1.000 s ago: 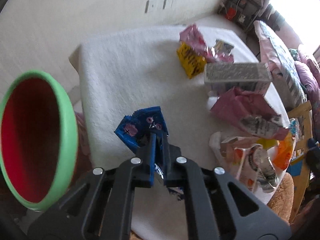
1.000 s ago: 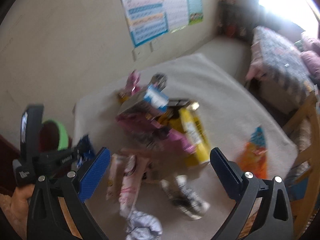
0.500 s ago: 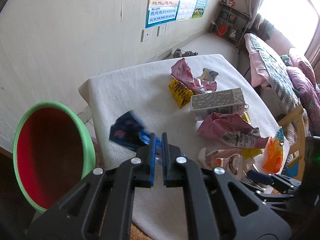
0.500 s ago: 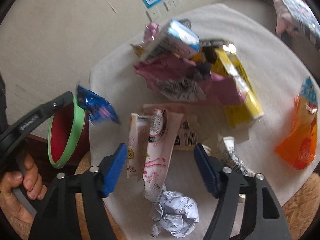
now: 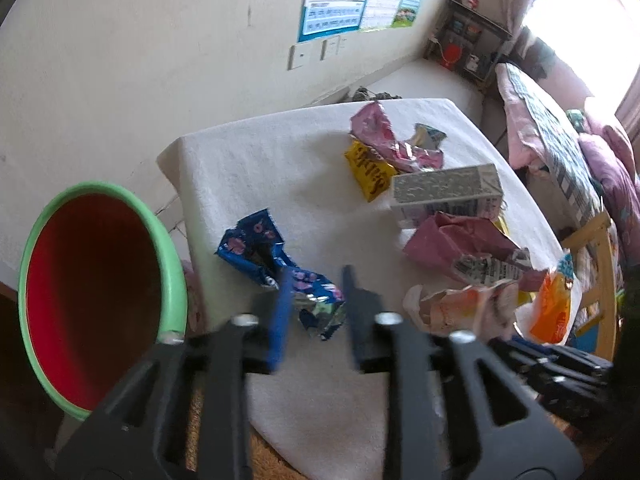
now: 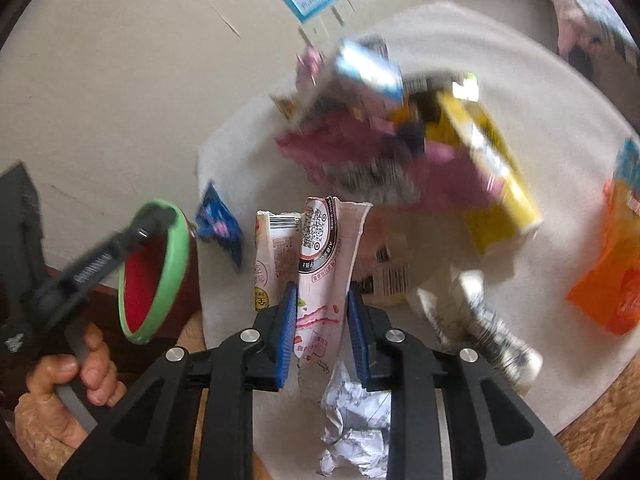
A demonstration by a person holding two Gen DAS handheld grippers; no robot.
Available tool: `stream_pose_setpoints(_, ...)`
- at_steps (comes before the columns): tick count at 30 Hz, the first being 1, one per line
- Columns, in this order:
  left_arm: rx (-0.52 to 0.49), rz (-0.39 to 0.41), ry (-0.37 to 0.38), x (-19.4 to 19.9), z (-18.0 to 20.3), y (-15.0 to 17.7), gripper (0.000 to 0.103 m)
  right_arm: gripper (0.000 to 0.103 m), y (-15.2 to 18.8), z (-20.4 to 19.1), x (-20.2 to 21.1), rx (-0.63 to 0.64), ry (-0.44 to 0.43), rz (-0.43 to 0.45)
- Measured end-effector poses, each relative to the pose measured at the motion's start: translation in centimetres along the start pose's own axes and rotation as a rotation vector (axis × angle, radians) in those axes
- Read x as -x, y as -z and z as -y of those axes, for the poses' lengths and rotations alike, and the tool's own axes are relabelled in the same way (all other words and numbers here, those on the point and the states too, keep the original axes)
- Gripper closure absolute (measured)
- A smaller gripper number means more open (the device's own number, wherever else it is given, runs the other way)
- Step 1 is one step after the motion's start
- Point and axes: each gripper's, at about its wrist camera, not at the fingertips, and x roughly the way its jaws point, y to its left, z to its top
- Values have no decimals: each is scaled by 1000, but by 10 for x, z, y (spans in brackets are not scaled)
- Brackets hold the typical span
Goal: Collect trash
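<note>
Blue snack wrapper (image 5: 280, 264): crumpled, near the table's left edge, its lower end between the fingers of the left gripper (image 5: 314, 304). Jaws are opening; the pads stand clear of the foil on both sides. Motion blur on the fingers, so contact at the hidden underside cannot be ruled out. A second ago these jaws were clamped together on this wrapper; now it is free.

Pink-and-white pouch (image 6: 324, 280): lies flat on the white tablecloth (image 5: 248, 168), lengthwise between the fingers of the right gripper (image 6: 322, 328). Jaws are closing on it, down from fully spread a second ago; the blue pads sit just beside its two long edges, and firm pressure probably not yet reached. Its near end runs under a crumpled paper ball (image 6: 356, 424), part of which is cut off by the gripper body.

Right view only: a hand (image 6: 68, 384) holding the left gripper's handle, the paper ball, and a squashed white tube (image 6: 480, 320). The far pile there is smeared by blur; only a yellow carton (image 6: 496, 176) and pink packaging read.

Left view only: the pile is sharp, showing a grey printed carton (image 5: 446, 194), a pink bag (image 5: 452, 244), a yellow packet (image 5: 366, 174). The orange packet (image 5: 552, 308) at the right edge is partly cut off.

Green-rimmed red bin (image 5: 96, 300) stands just beside the table, left of the blue wrapper.
</note>
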Motion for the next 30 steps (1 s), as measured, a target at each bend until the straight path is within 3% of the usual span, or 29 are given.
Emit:
stream_pose_setpoints(4, 26, -10, -25, -11, -8, 2, 53, 79, -5, -5, 14, 27, 7, 54)
stream_pose_setpoints(10, 61, -120, -26, -54, -20, 4, 52, 79, -4, -8, 26, 36, 36, 113)
stream_pose_setpoints(15, 91, -161, -21, -71, -21, 2, 52, 79, -4, -7, 30, 36, 40, 120)
stream_pose_setpoints(21, 125, -140, 38, -54, -16, 2, 52, 79, -1, -7, 34, 34, 25, 123)
stream_pose_setpoints(24, 165, -118, 69, -41, -17, 1, 42, 79, -3, -5, 35, 26, 22, 134)
stream_pose_setpoints(26, 194, -108, 81, -38, -19, -1, 42, 79, -2, -4, 38, 20, 20, 142)
stream_pose_setpoints(30, 166, -91, 29, -42, -16, -11, 42, 78, -2, -4, 39, 18, 18, 144)
